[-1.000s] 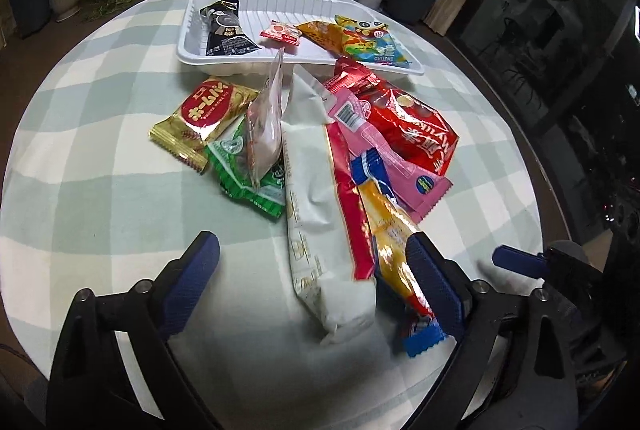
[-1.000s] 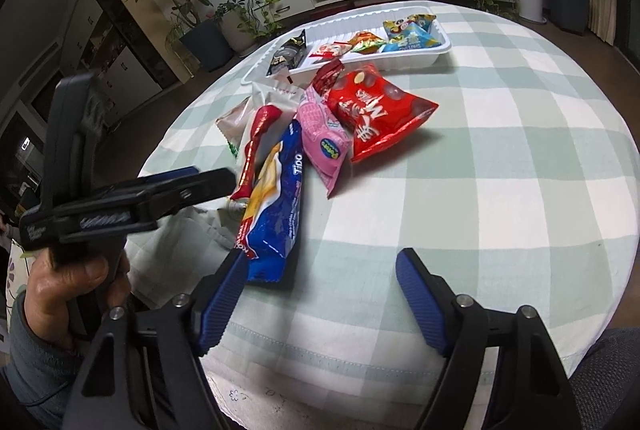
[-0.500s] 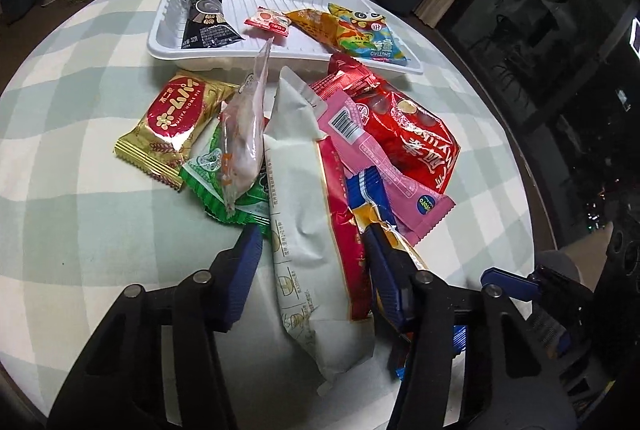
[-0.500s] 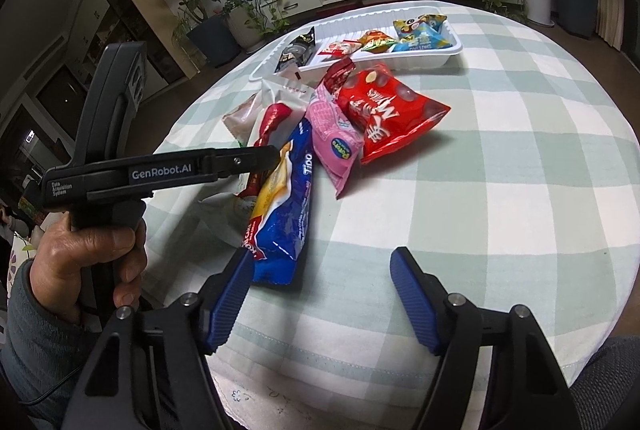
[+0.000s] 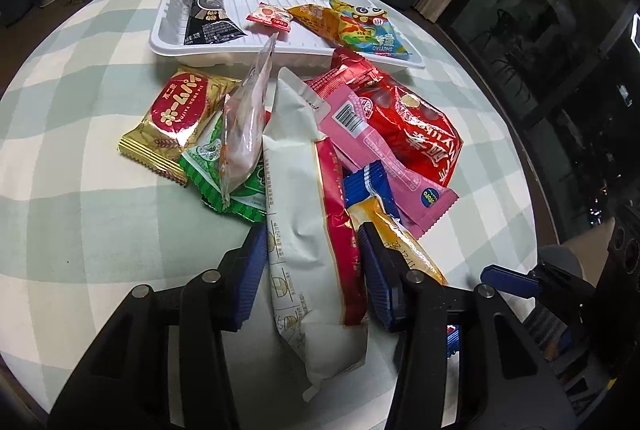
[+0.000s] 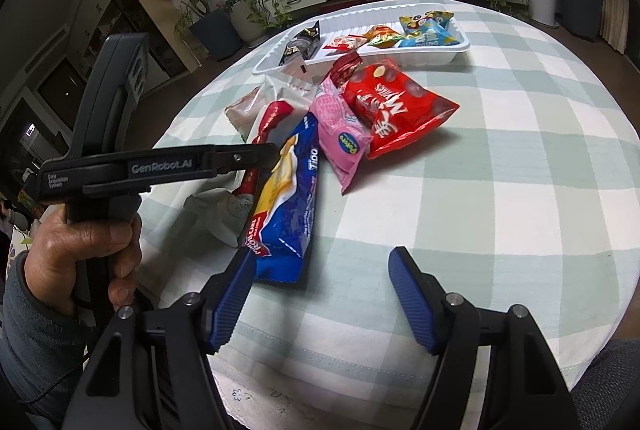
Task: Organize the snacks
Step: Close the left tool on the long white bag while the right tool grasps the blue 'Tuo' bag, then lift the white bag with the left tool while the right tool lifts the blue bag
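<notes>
White-and-red packet (image 5: 308, 230) lies lengthwise at near edge of snack pile on checked tablecloth (image 5: 80, 158), between closing jaws of left gripper (image 5: 312, 250), pads touching its sides. White tray (image 5: 168, 30) beyond pile. Right gripper (image 6: 320, 270) open, empty, blue packet (image 6: 288, 198) near its left finger.

The left gripper (image 5: 312, 266) tilts steeply downward, its jaws closing with a long white-and-red packet (image 5: 308, 214) between them. A hand (image 6: 80, 246) grips its handle. The right gripper (image 6: 320, 290) tilts downward too, jaws spread, nothing between them.
</notes>
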A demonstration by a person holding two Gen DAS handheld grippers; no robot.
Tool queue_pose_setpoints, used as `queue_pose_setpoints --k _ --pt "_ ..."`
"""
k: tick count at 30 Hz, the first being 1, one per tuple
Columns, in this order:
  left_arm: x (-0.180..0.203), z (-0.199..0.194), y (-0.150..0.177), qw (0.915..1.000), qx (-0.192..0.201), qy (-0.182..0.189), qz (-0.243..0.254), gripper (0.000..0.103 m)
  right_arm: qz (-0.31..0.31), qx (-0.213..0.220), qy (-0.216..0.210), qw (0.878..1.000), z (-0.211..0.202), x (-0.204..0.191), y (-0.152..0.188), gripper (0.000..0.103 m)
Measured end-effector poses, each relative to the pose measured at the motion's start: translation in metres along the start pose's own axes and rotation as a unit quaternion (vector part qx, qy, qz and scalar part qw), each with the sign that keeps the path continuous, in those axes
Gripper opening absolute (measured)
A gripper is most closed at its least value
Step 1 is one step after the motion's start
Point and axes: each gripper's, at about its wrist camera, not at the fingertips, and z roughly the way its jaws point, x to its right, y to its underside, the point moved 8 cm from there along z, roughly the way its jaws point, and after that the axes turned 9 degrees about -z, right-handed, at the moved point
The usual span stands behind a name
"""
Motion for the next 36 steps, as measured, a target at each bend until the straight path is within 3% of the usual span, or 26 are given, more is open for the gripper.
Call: queue_pose_setpoints --k 6,15,23,28,32,36 --pt "-0.001 -0.002 0.003 0.9999 0.003 0.000 0.010 0.037 -0.007 -0.001 0.003 1.000 0.000 -0.004 -0.003 0.072" --pt "-0.010 -0.015 0.021 0.9994 -0.006 -0.004 0.034 0.035 -0.036 -0.019 0.005 0.999 0.013 -0.020 -0.019 0.072" --pt "-0.021 -0.034 0.040 0.9979 -0.006 -0.031 0.057 0.035 -0.061 -0.057 0.015 0.996 0.045 -0.031 -0.032 0.070" --pt "-0.024 -0.038 0.046 0.9964 -0.004 -0.049 0.069 0.035 -0.082 -0.080 0.029 0.993 0.065 -0.035 -0.036 0.060" --pt "-0.023 -0.031 0.049 0.9941 -0.016 -0.065 0.086 0.035 -0.100 -0.089 0.049 0.990 0.072 -0.035 -0.034 0.042" --pt "-0.023 -0.023 0.049 0.9933 -0.025 -0.070 0.088 0.035 -0.097 -0.090 0.046 0.990 0.069 -0.031 -0.033 0.033"
